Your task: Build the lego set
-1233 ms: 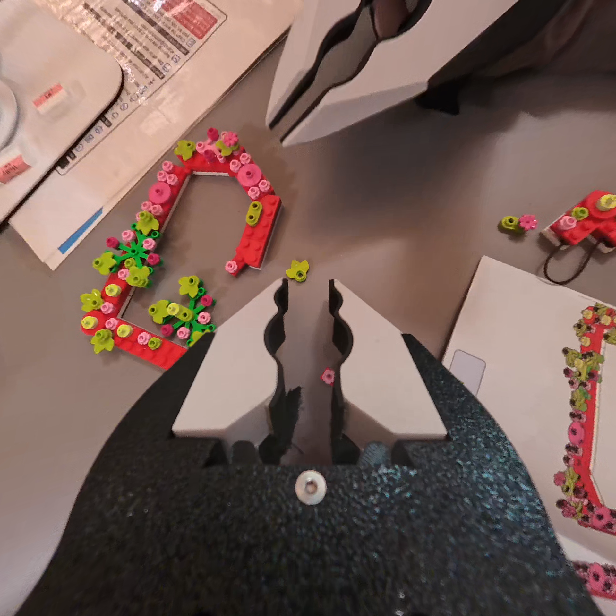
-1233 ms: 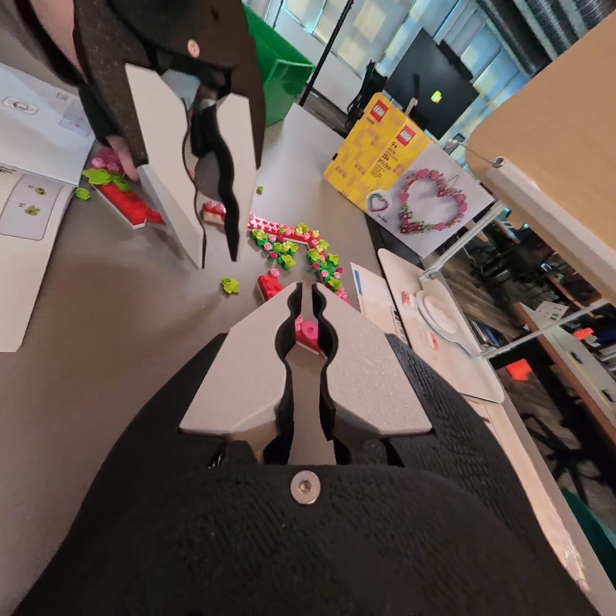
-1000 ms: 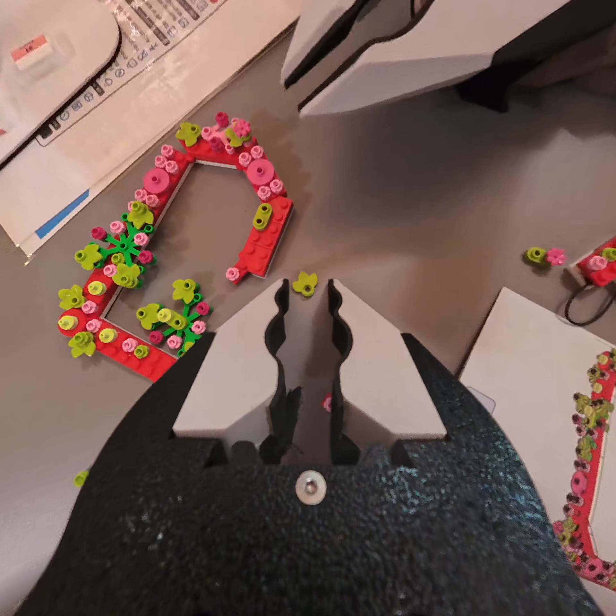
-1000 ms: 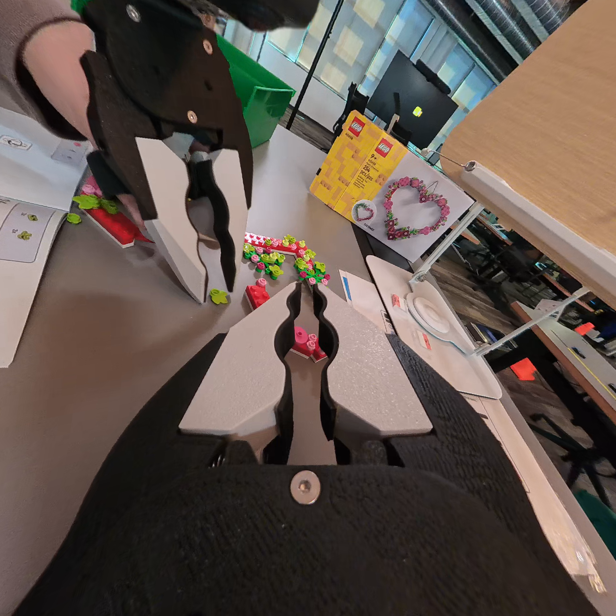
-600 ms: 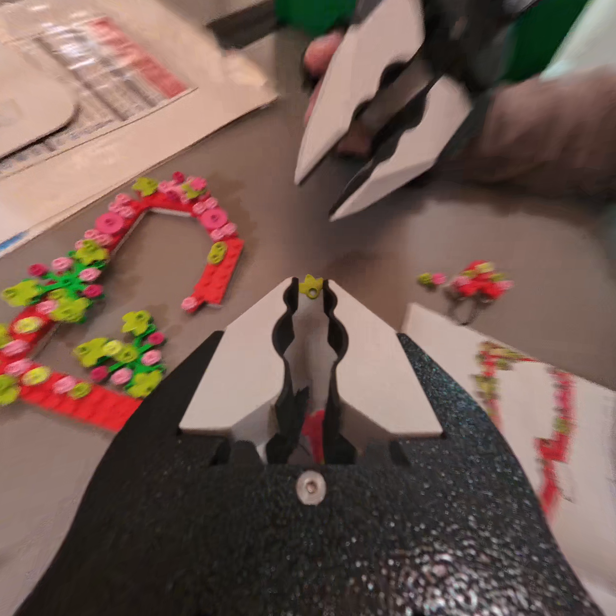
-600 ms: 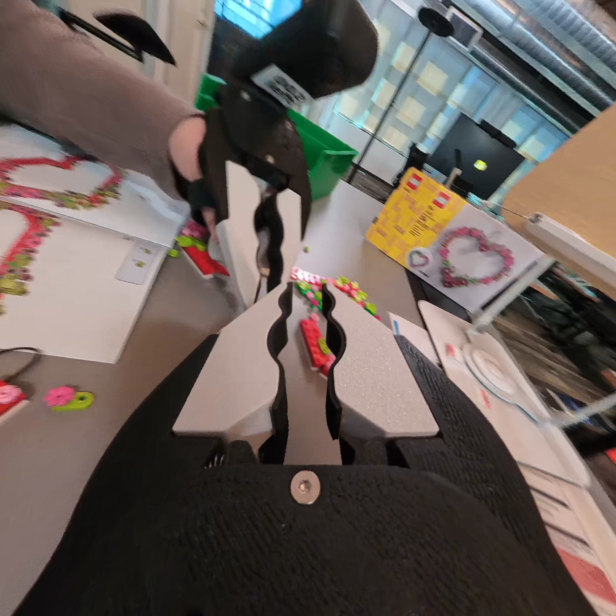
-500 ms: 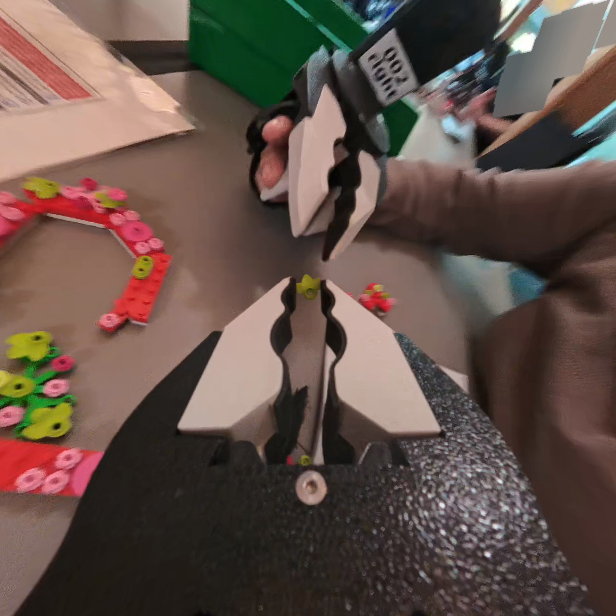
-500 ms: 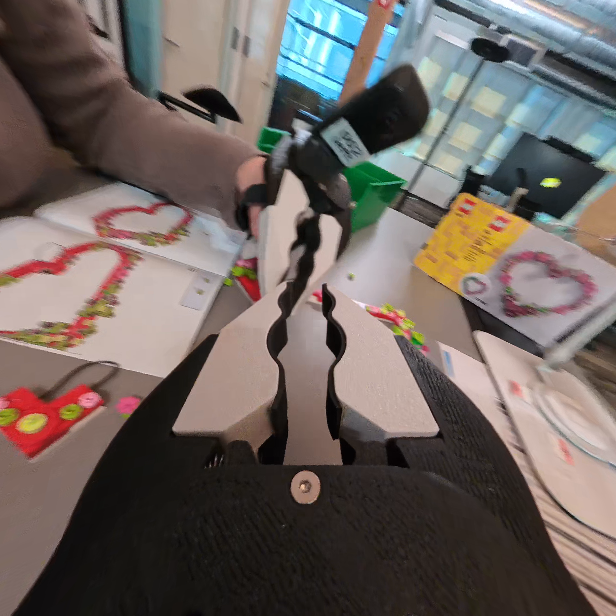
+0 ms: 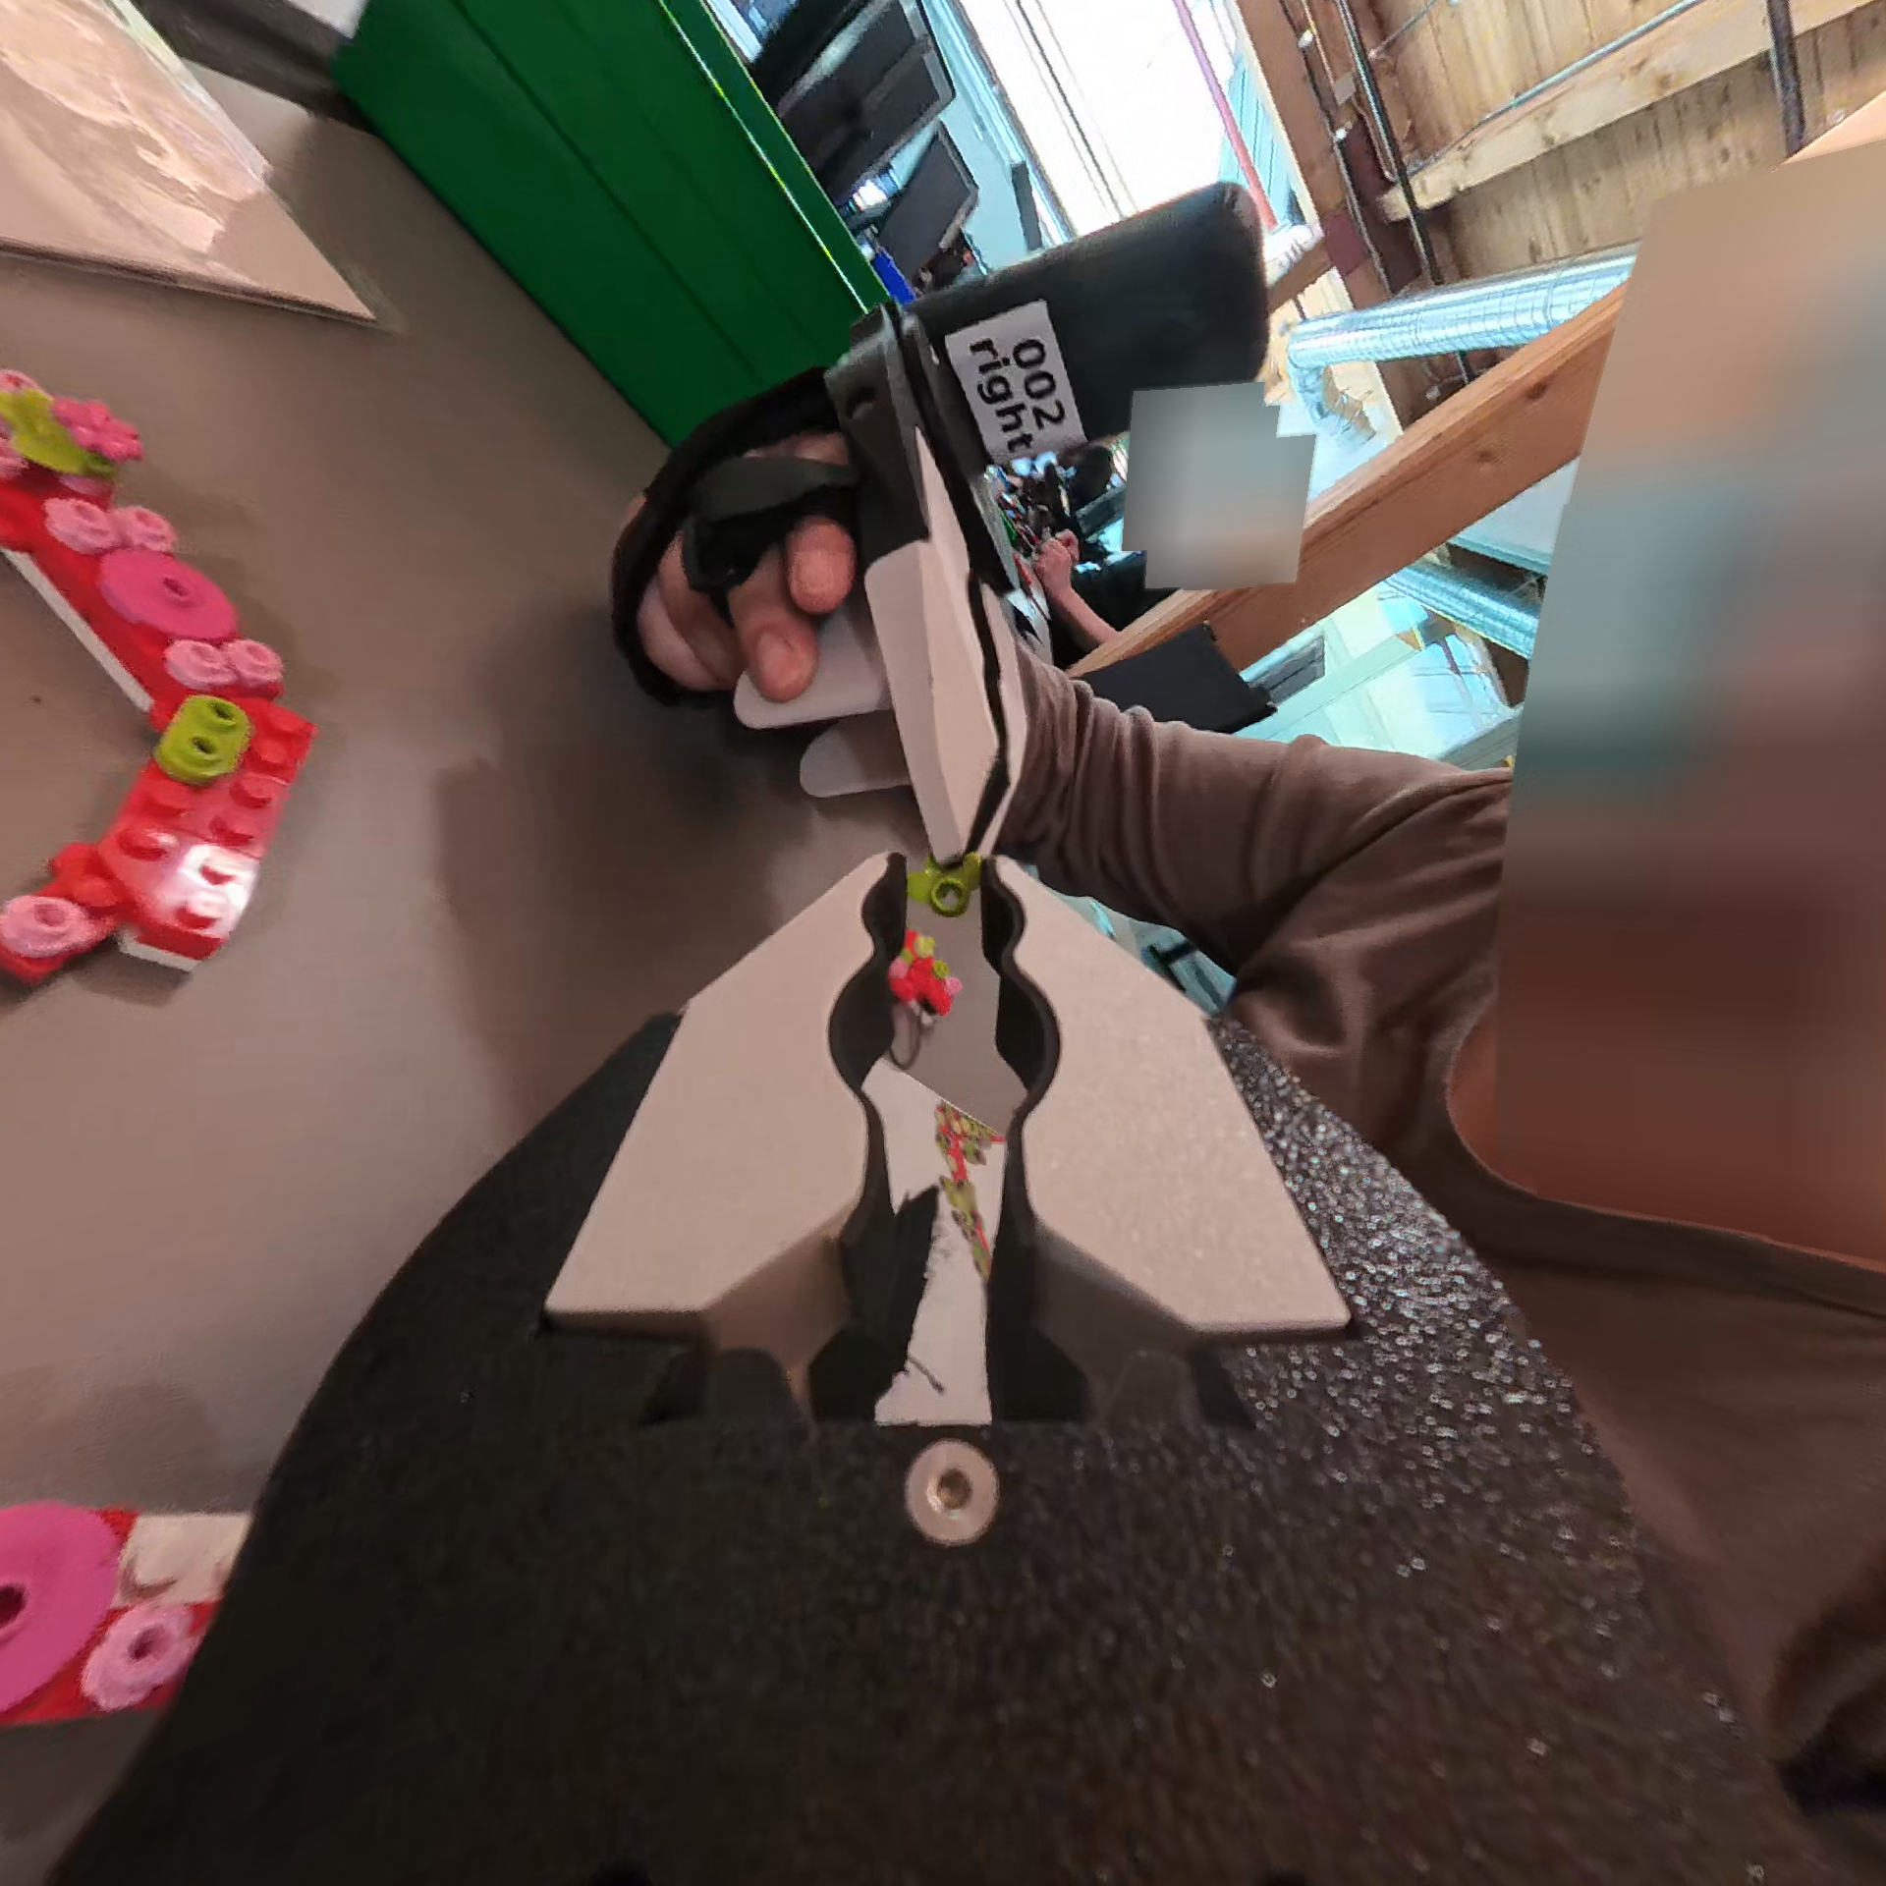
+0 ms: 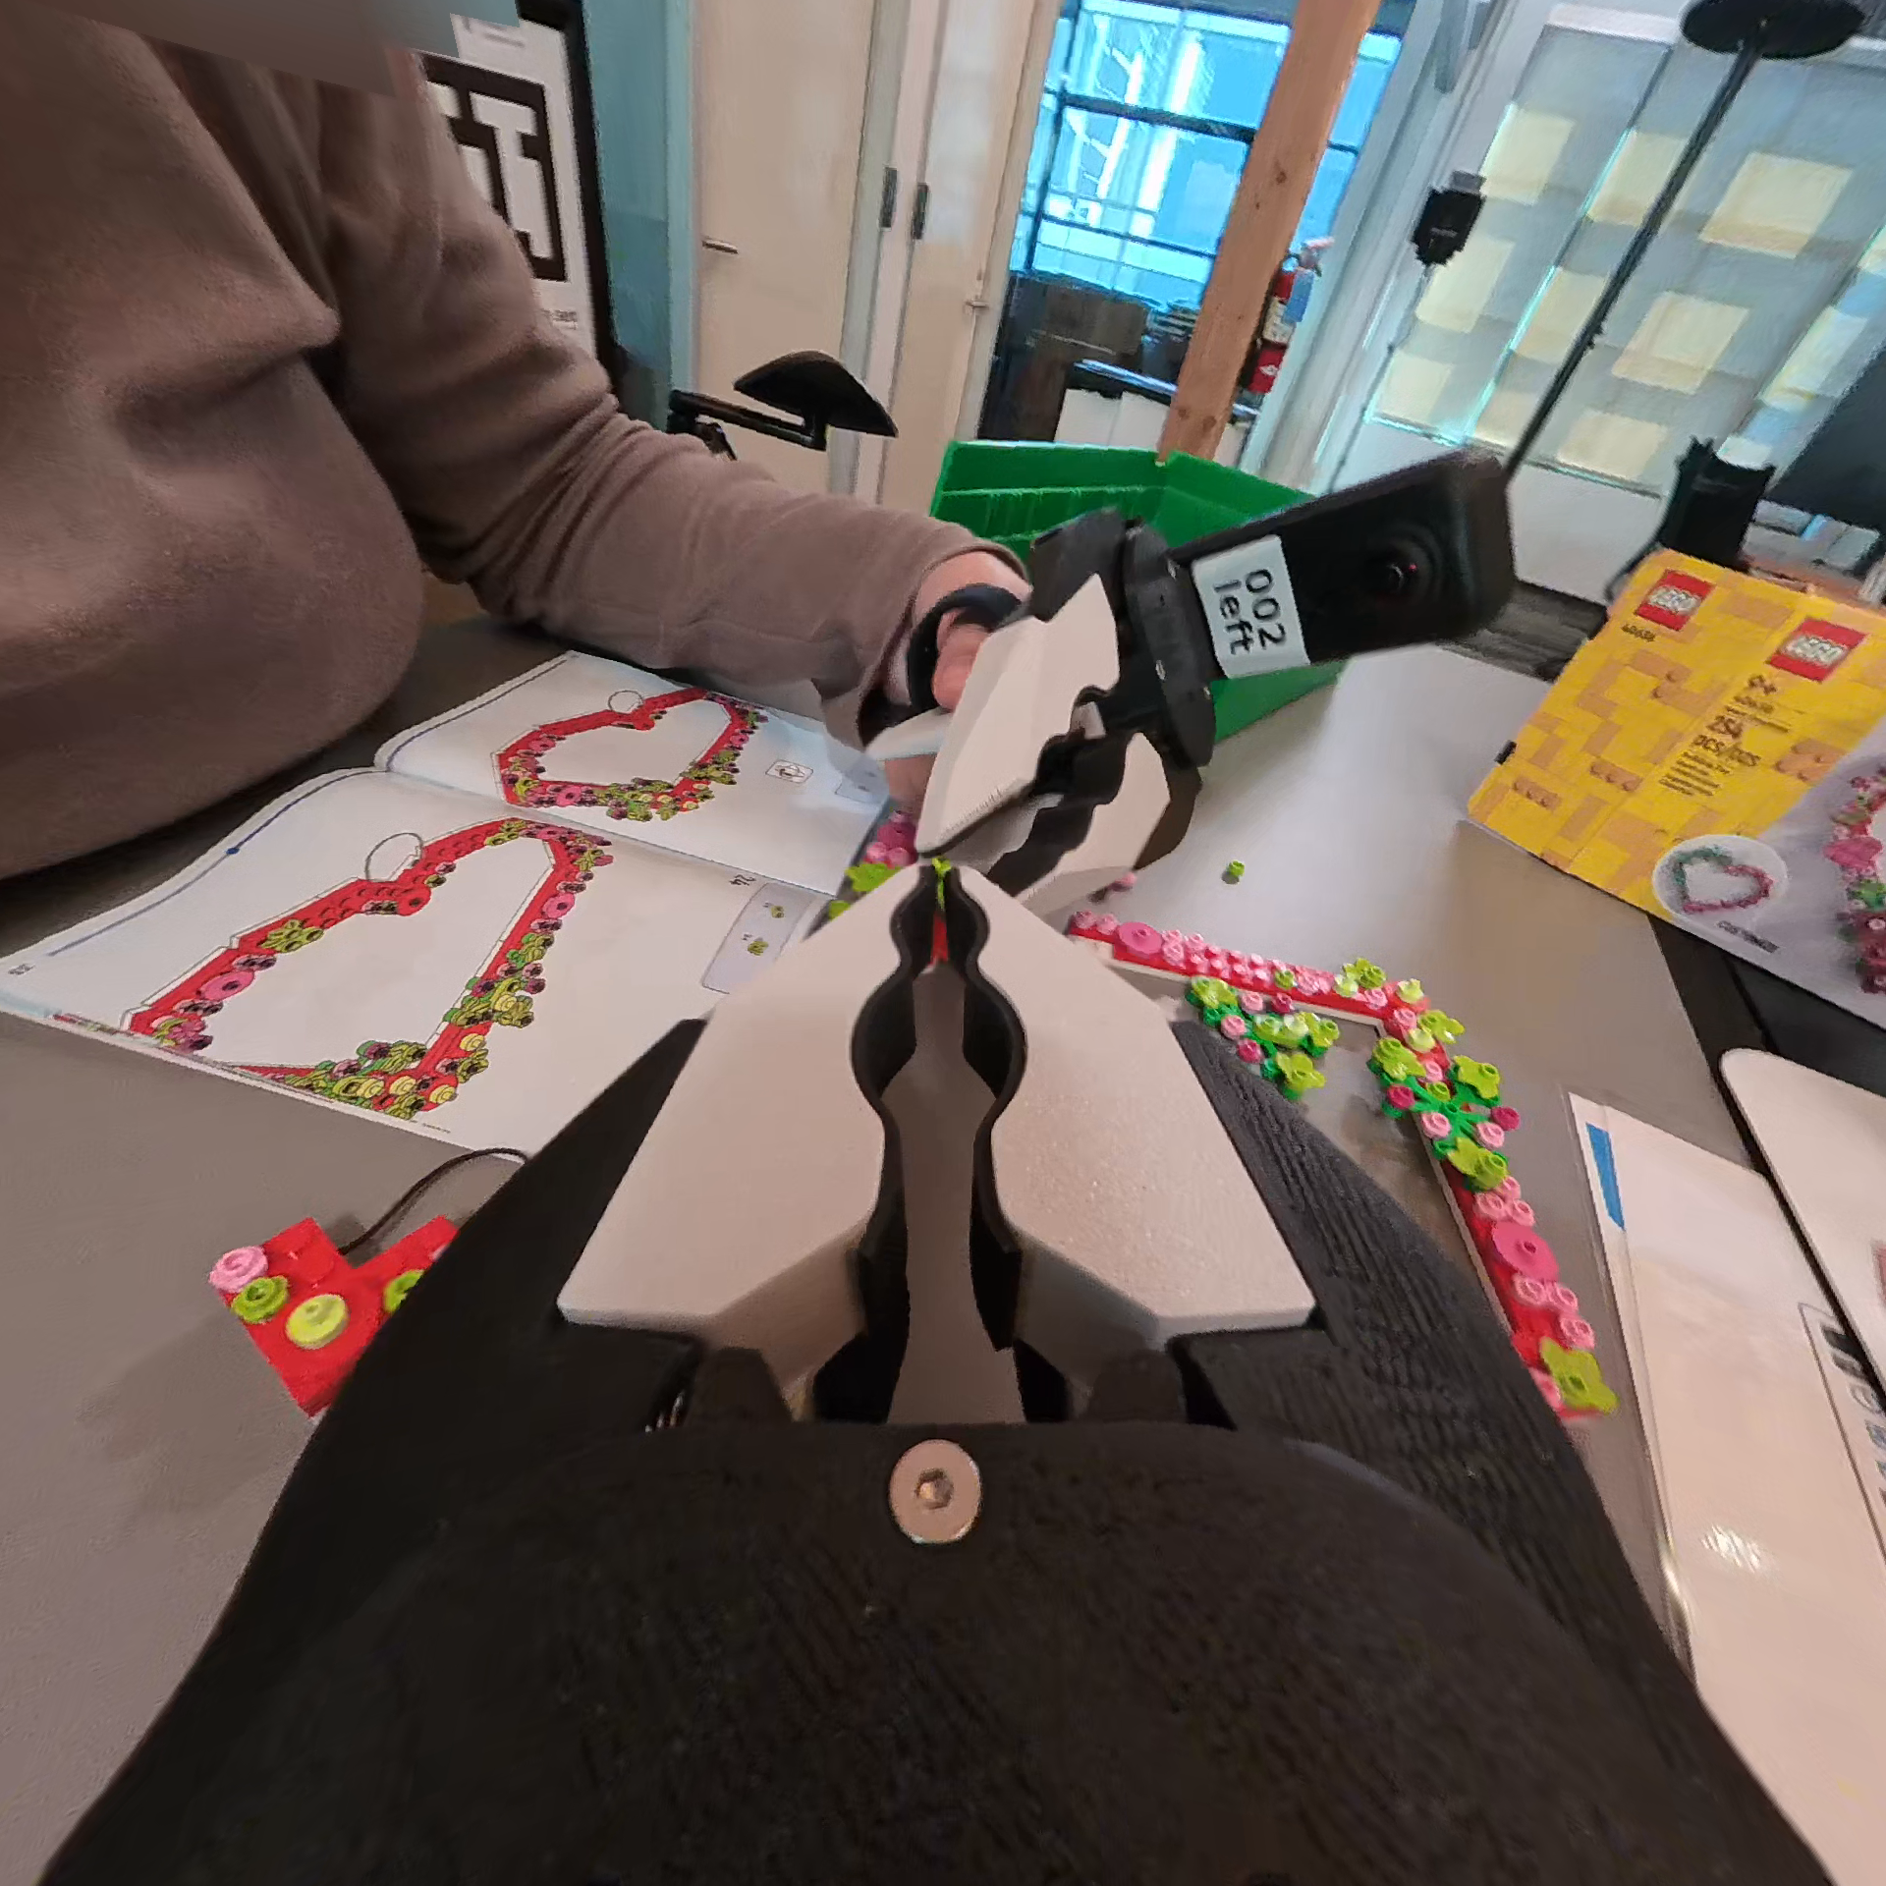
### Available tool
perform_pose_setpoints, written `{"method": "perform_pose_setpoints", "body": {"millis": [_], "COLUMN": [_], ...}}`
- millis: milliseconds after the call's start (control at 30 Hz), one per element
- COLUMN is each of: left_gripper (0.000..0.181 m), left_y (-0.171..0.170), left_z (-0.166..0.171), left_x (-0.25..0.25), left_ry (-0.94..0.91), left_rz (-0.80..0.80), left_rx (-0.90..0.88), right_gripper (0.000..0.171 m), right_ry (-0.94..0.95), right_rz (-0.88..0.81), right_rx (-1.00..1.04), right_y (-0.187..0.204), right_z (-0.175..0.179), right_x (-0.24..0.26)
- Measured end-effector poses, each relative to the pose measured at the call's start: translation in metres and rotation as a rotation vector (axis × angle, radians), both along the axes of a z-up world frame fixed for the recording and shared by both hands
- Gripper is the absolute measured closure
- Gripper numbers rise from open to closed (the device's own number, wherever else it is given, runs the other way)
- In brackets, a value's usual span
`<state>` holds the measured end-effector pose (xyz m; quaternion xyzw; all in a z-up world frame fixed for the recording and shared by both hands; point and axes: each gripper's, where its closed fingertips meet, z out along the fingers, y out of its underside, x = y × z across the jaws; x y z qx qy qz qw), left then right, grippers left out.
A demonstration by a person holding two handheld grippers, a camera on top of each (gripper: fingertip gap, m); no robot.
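My left gripper (image 9: 944, 880) is shut on a small lime-green leaf piece (image 9: 947, 890), held at its fingertips above the grey table (image 9: 429, 919). My right gripper (image 10: 941, 886) meets it tip to tip, with its jaws closed on the same leaf piece (image 10: 939, 874), seen edge-on. In the left wrist view the right gripper (image 9: 964, 842) comes down from above onto the leaf. The partly built red heart frame (image 10: 1429, 1102) with pink and lime flowers lies on the table, and it also shows in the left wrist view (image 9: 204, 755).
An open instruction booklet (image 10: 408, 919) lies at left. A small red sub-assembly with a black cord (image 10: 316, 1306) sits near it. A yellow set box (image 10: 1684, 755) and a green bin (image 10: 1072, 500) stand behind. A person's brown sleeve (image 9: 1276, 867) is close by. Left and right tips are no more than a few centimetres apart.
My left gripper closed on the leaf piece on the table and lifted it. Both grippers rose and turned toward each other, and the right gripper's tips closed on the leaf.
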<state>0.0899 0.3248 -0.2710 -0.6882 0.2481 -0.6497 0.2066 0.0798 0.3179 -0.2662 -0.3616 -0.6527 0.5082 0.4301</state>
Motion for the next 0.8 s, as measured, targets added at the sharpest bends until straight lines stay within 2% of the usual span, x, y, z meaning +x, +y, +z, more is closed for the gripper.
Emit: {"method": "perform_pose_setpoints", "body": {"millis": [67, 167, 267, 300, 400, 467, 567, 700, 800], "left_gripper": [0.17, 0.142, 0.123, 0.123, 0.13, 0.136, 0.137, 0.139, 0.15], "left_y": [0.012, 0.034, 0.053, 0.055, 0.053, 0.043, 0.042, 0.042, 0.036], "left_z": [0.005, 0.014, 0.02, 0.023, 0.034, 0.032, 0.019, 0.021, 0.021], "left_x": [-0.003, -0.011, -0.017, -0.018, -0.02, -0.013, -0.009, -0.007, -0.005], "left_ry": [-0.015, 0.049, 0.263, 0.353, 0.593, 0.643, 0.729, 0.721, 0.702], "left_rz": [0.076, 0.24, 0.45, 0.512, 0.676, 0.709, 0.695, 0.7, 0.671], "left_rx": [0.036, 0.273, 0.748, 0.936, 1.469, 1.678, 1.774, 1.759, 1.793], "right_gripper": [0.171, 0.171, 0.171, 0.171, 0.171, 0.171, 0.171, 0.171, 0.171], "right_ry": [-0.025, -0.032, 0.018, 0.027, 0.033, 0.028, 0.034, 0.01, -0.009], "right_rz": [-0.054, -0.14, -0.158, -0.144, -0.07, -0.027, -0.01, 0.006, 0.021], "right_rx": [-0.041, -0.175, -0.356, -0.43, -0.61, -0.682, -0.705, -0.688, -0.698], "right_y": [0.011, 0.033, 0.049, 0.052, 0.056, 0.056, 0.057, 0.051, 0.048], "right_z": [-0.001, 0.003, 0.014, 0.016, 0.02, 0.022, 0.023, 0.021, 0.019], "right_x": [-0.003, -0.005, 0.001, 0.002, 0.004, 0.006, 0.006, 0.003, 0.002]}}
